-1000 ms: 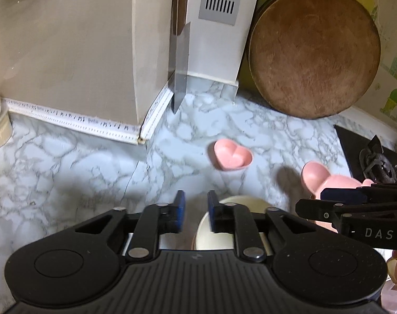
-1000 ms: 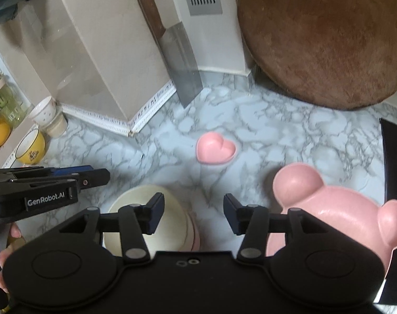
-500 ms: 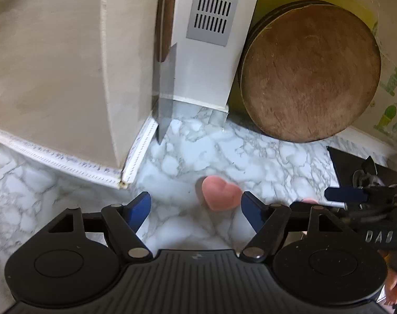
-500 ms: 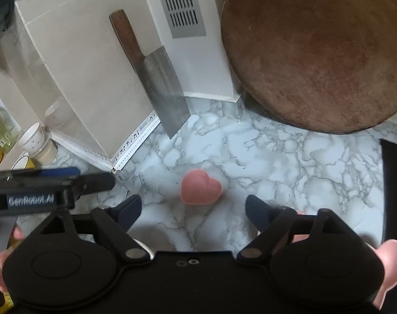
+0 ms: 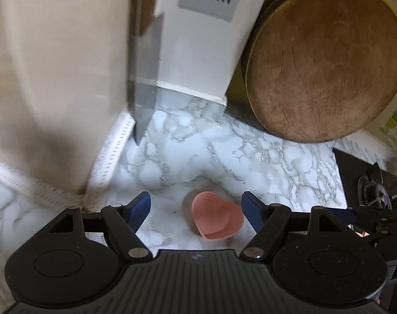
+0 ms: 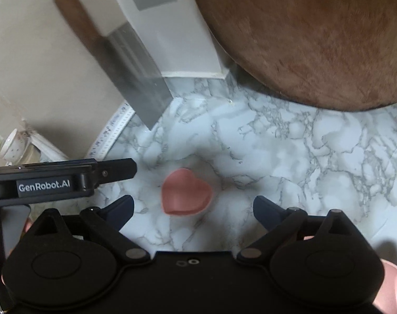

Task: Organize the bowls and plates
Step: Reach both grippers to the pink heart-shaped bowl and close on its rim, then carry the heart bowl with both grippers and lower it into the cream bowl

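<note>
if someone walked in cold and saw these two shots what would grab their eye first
Probably the small pink heart-shaped bowl, alone on the marble counter and framed between the open jaws of the left hand-held gripper; the right hand-held gripper frames it too, touching nothing. Behind it, a big round wooden chopping board leans against the back wall, and a cleaver stands blade-down in the corner to its left.

We note a steel cleaver with a wooden handle (image 6: 135,78) leaning against the beige wall, a round brown wooden chopping board (image 5: 324,60) propped upright, both on the grey-veined marble surface (image 6: 277,157).
</note>
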`<act>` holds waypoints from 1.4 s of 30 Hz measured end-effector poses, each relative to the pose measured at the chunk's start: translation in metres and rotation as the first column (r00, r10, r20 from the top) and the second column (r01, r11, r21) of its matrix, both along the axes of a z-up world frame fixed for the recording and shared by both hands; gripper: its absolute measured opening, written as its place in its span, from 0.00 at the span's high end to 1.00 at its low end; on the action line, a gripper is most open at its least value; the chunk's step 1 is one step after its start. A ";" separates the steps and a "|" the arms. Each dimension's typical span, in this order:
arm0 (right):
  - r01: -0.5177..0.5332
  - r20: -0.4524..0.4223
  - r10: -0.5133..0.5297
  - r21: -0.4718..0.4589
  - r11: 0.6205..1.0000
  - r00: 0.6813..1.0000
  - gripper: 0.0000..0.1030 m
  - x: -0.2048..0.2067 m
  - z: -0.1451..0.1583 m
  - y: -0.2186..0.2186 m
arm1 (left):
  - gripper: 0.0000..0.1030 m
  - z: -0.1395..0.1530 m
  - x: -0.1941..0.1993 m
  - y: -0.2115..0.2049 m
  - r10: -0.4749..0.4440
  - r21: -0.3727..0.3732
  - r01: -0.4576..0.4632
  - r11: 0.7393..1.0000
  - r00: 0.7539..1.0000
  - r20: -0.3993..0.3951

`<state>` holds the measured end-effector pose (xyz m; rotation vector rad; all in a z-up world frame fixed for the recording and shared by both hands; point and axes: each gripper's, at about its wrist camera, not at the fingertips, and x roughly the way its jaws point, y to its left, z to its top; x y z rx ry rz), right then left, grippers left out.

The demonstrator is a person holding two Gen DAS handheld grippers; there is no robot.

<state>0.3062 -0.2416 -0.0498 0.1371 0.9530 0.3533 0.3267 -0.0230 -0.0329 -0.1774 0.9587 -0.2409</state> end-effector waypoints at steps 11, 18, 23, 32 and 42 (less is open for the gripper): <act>-0.037 -0.077 0.035 -0.033 0.999 0.996 0.18 0.029 -0.037 0.006 | 0.26 -0.047 0.037 -0.014 0.002 0.022 0.000 1.000 0.996 -0.089; -0.055 -0.098 0.052 -0.020 0.998 0.994 0.26 0.038 -0.049 0.011 | 0.27 -0.066 0.048 -0.016 0.005 0.024 -0.002 1.000 0.992 -0.123; -0.059 -0.114 0.056 -0.023 0.998 0.992 0.45 0.042 -0.056 0.013 | 0.41 -0.076 0.049 -0.016 -0.004 0.025 0.008 1.000 0.992 -0.125; -0.043 -0.130 0.041 -0.012 0.999 0.991 0.75 0.045 -0.062 0.009 | 0.70 -0.081 0.050 -0.019 -0.046 0.019 0.050 0.999 0.990 -0.135; -0.017 -0.142 0.016 -0.002 1.000 0.990 0.92 0.044 -0.063 0.004 | 0.89 -0.083 0.050 -0.024 -0.090 0.024 0.094 0.995 0.985 -0.150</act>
